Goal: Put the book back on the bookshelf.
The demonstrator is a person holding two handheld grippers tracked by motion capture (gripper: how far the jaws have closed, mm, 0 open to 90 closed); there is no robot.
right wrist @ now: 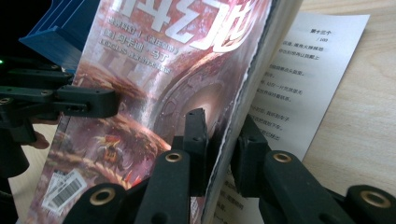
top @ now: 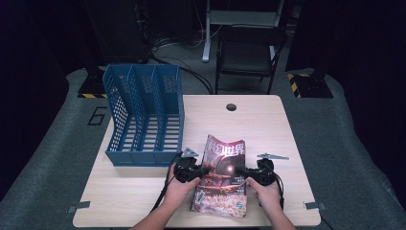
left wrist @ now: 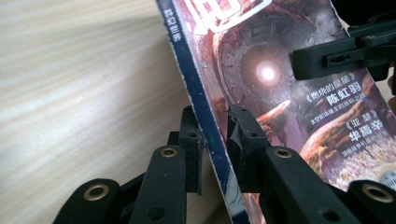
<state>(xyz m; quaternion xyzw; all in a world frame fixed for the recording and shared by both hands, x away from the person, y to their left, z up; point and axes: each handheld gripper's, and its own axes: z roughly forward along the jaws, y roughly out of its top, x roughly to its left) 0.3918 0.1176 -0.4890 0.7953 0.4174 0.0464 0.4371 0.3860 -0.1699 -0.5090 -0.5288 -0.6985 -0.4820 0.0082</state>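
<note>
The magazine (top: 222, 177) is held between the two grippers, its reddish cover facing up and its top end tilted away from the person, its near end low over the pale tabletop (top: 268, 124). The left gripper (left wrist: 215, 135) has its fingers (left wrist: 245, 140) drawn nearly together on the magazine's dark blue spine edge; the spine stands between them and the pads press it from both sides. The right gripper (right wrist: 222, 135) takes the opposite edge, where the pages open: its fingers (right wrist: 195, 135) are close together with the cover and the bulk of the pages between them, though a narrow gap shows on the outer side, so the hold looks light. Beyond its outer finger one white printed page (right wrist: 299, 88) hangs loose from the block and lies out towards the tabletop. In each gripper view the other gripper's black fingers reach onto the cover from the far side. Past the left fingers, further up the tabletop, stands a blue file rack (top: 143, 115) with three compartments, apart from the magazine.
</note>
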